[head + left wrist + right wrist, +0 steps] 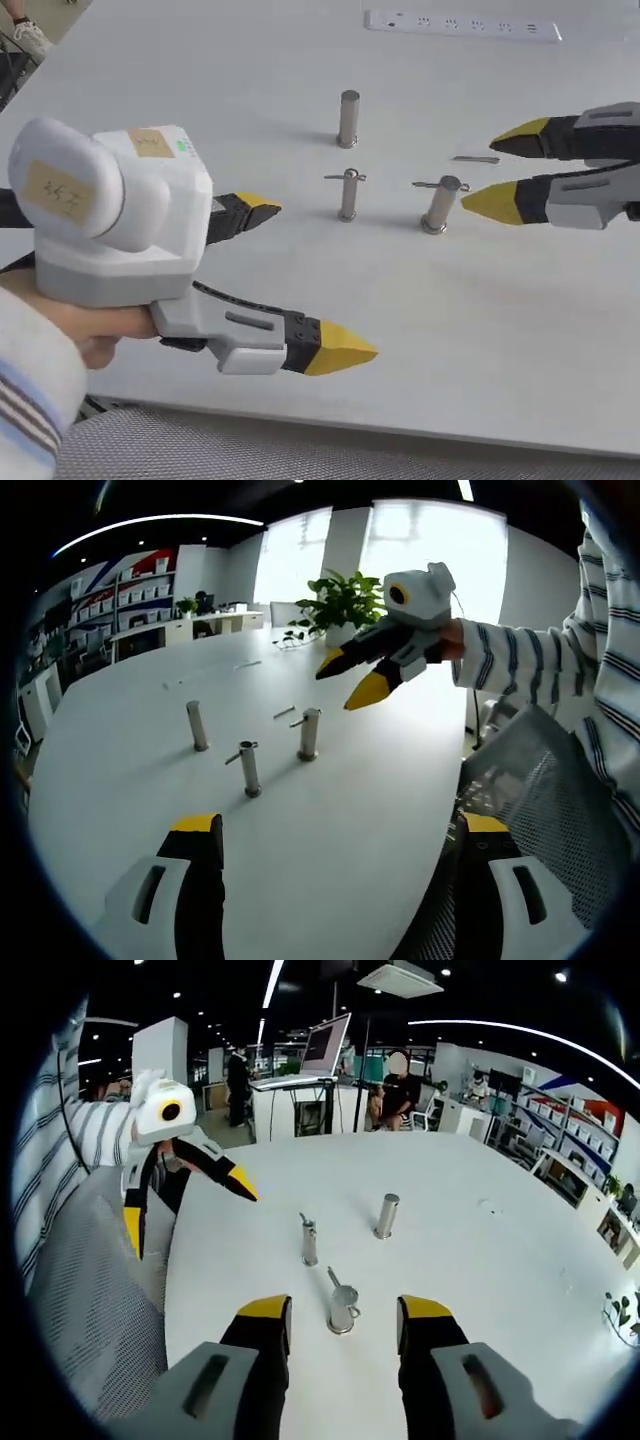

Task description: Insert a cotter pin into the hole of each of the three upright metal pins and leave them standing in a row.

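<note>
Three upright metal pins stand on the white table [500, 330]. The far pin [348, 118] is bare. The middle pin [348, 193] and the right pin [440, 203] each carry a cotter pin through the top. A loose cotter pin [475, 158] lies flat behind the right pin. My right gripper [492, 170] is open, its lower tip close beside the right pin [342, 1310], which sits just ahead of its jaws. My left gripper [305, 278] hangs open over the near table, holding nothing, well short of the pins [248, 768].
A white power strip [460, 25] lies at the table's far edge. A grey mesh chair [300, 450] sits below the near edge. In the left gripper view a potted plant [340, 605] stands at the far end of the table.
</note>
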